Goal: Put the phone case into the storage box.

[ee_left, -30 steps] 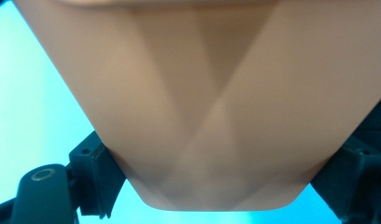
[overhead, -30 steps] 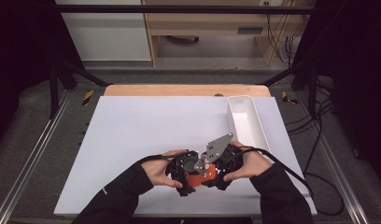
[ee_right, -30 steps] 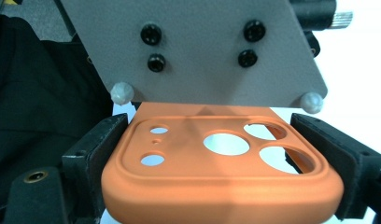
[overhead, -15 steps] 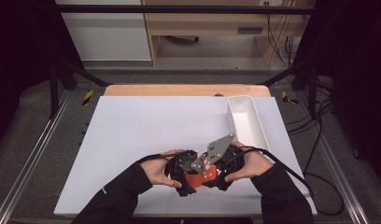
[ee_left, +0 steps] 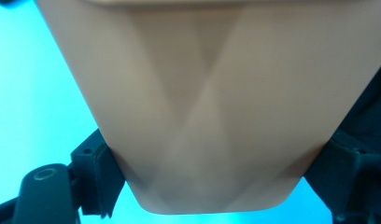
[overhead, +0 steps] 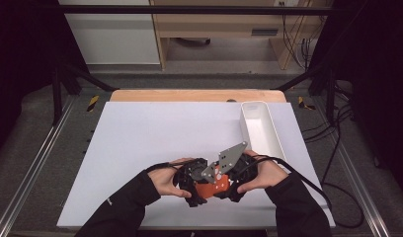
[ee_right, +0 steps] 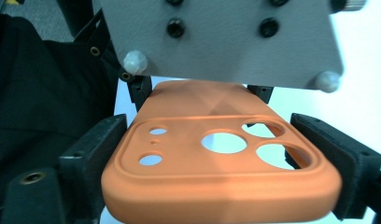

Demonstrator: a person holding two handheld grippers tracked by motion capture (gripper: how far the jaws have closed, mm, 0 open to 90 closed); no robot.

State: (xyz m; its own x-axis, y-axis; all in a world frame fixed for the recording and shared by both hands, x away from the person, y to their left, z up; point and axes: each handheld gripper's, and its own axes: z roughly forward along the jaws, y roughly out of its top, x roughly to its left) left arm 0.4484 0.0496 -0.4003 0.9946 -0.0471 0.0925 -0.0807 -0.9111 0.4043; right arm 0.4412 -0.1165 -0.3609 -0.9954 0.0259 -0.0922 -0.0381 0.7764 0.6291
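Left gripper (overhead: 193,181), lower centre of high view: jaws wide, closed on one end of orange phone case (overhead: 208,189); in left gripper view case (ee_left: 212,107) sits wedged between both pads.

Right gripper (overhead: 234,180), just right of it: jaws have just been opening, case's camera-cutout end (ee_right: 221,168) lies between pads; contact on either side not resolvable.

Case long axis runs left-right, gripper to gripper, above white mat (overhead: 140,138).

White bin (overhead: 249,111) upper right, nearer right hand.
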